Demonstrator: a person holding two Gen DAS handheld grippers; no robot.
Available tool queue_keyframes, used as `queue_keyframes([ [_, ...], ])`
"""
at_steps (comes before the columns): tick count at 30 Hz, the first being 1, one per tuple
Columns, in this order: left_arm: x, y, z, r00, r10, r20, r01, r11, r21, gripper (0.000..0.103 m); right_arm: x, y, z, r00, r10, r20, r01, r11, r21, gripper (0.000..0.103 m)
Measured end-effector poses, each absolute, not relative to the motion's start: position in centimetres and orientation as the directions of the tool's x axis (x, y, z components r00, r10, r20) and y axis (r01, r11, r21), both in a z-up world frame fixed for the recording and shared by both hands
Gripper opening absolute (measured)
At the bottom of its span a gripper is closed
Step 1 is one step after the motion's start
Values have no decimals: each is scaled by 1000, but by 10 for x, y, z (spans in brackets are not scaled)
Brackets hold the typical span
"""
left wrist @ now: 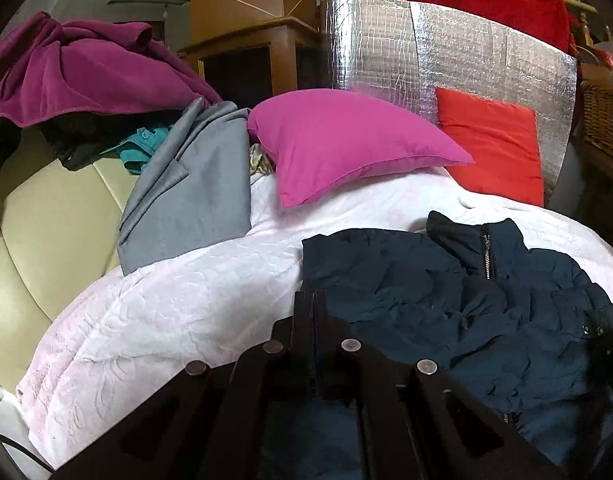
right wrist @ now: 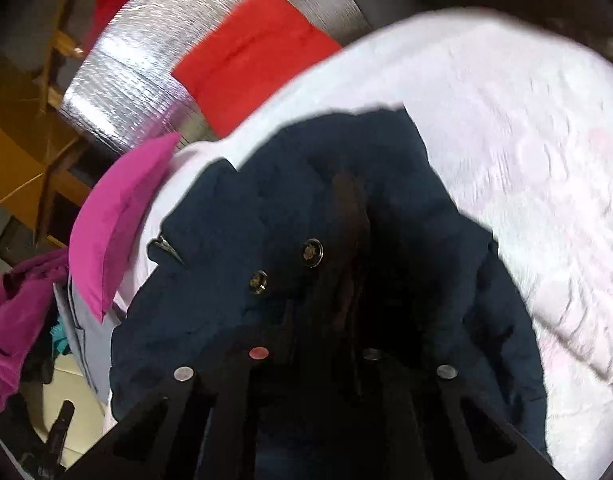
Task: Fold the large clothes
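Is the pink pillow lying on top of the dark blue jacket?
No. The pink pillow rests on the white bedspread behind the navy jacket, with bare bedspread between them.

left wrist: low, angled down across bed | right wrist: close above navy jacket (right wrist: 306, 220) | shared: jacket, pink pillow (left wrist: 346, 140)

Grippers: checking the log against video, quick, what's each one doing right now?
Left gripper: closed, empty, over the navy jacket.
Right gripper: closed on the navy jacket.

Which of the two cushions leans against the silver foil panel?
The red cushion stands propped against the foil panel; the pink cushion lies lower on the white bedspread.
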State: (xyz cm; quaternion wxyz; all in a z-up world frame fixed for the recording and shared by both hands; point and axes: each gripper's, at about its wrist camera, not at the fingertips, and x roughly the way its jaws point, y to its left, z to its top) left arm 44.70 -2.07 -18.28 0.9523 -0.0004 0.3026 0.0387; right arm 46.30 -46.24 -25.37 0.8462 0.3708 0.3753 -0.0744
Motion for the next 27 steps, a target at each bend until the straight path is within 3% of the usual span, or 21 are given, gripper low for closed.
queue_keyframes([
  [8, 448, -25, -185, 810, 58, -583, -57, 998, 21, 5, 457, -472, -250, 704, 193, -683, 407, 678, 612, 21],
  [10, 458, -23, -194, 773, 18, -634, -30, 1000, -8, 38, 452, -479, -246, 722, 209, -659, 393, 661, 640, 21],
  [11, 462, -22, -199, 753, 0, -657, -22, 999, -25, 69, 450, -480, -243, 730, 213, -649, 386, 656, 649, 21],
  [12, 467, -19, -205, 731, -22, -682, -15, 999, -49, 78, 448, -483, -239, 739, 215, -639, 378, 653, 657, 21],
  [17, 494, 3, -232, 635, -85, -768, -51, 987, -151, 78, 418, -520, -217, 808, 87, -582, 392, 659, 642, 24],
  [18, 498, 8, -236, 624, -102, -775, -66, 981, -182, 78, 411, -530, -215, 823, 64, -565, 399, 643, 654, 40],
  [19, 500, 11, -238, 617, -113, -779, -75, 977, -201, 78, 406, -539, -215, 827, 40, -561, 417, 626, 659, 70],
  [20, 504, 15, -241, 606, -142, -783, -82, 968, -239, 78, 403, -544, -218, 829, 24, -559, 427, 617, 661, 80],
  [24, 511, 13, -251, 600, -184, -778, -77, 955, -285, 78, 424, -536, -233, 790, 96, -605, 410, 651, 639, 82],
  [27, 518, 1, -260, 582, -141, -801, -61, 975, -216, 78, 446, -514, -242, 726, 74, -683, 427, 730, 533, 82],
])
